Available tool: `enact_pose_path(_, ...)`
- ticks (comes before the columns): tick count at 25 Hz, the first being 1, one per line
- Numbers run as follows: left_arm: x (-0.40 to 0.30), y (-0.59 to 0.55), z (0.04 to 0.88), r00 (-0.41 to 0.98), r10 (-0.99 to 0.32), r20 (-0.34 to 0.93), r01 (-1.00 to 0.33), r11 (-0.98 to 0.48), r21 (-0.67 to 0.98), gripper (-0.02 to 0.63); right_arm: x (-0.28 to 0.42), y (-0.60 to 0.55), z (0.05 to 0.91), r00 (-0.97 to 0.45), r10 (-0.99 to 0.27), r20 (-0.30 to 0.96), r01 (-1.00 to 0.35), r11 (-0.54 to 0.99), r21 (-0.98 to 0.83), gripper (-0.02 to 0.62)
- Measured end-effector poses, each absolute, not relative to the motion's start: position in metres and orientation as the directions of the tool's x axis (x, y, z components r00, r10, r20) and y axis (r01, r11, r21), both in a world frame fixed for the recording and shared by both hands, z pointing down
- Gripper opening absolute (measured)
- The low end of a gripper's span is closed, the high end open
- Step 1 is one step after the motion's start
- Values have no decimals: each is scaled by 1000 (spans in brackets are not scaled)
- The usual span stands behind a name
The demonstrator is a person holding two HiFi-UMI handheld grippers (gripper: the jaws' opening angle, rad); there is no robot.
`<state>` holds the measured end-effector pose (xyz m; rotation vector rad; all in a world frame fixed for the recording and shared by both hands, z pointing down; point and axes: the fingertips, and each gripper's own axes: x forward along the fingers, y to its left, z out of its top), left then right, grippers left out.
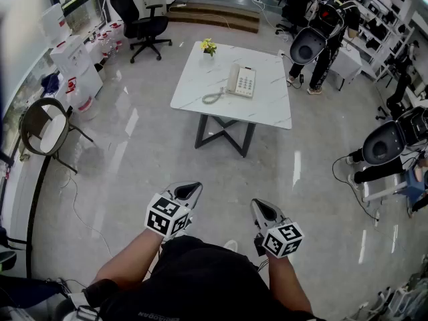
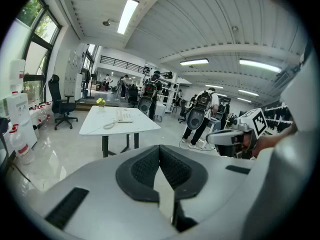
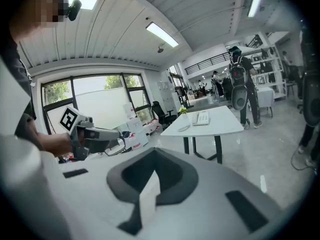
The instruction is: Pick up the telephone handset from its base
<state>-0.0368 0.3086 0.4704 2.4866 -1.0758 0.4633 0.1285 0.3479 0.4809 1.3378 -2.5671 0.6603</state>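
- A wide stretch of glossy, pale grey floor (image 1: 134,152) lies between the person and the work. Light is thrown back from it as from polished tile.
- A square table (image 1: 194,89) is set well apart from both grippers, ahead in the head view. It has a white, faintly veined, marble-like top and dark crossed legs.
- The approach is judged to be the step in hand. Nothing has been reached yet, and the gap to the table must be closed before any grasp can be tried.
- The left gripper (image 1: 189,191) and the right gripper (image 1: 262,210) are held low, side by side, close to the body. Their shells are smooth light grey plastic with dark, finely textured pads, and a cube of black-and-white square markers is carried on each. In each gripper's own view the jaws are seen pressed together with nothing between them.
- The telephone (image 1: 241,81), a cream, boxy plastic desk set with a keypad, is laid flat near the middle of the table top.
- The handset (image 1: 234,79), a long rounded bar, is seated on its base along the left side. For the next move, one pair of jaws would have to be opened enough to span its narrow middle.
- A springy coiled cord (image 1: 212,97) is trailed onto the table top just beside the telephone.
- Small yellow flowers (image 1: 208,46) are placed at the far edge.
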Motion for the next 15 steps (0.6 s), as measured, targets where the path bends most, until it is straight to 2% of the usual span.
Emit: enact_pose_path(15, -39, 315, 469, 653, -618, 438, -744, -631, 219, 2, 122, 351, 482, -593, -727, 347, -805, 514, -298, 0)
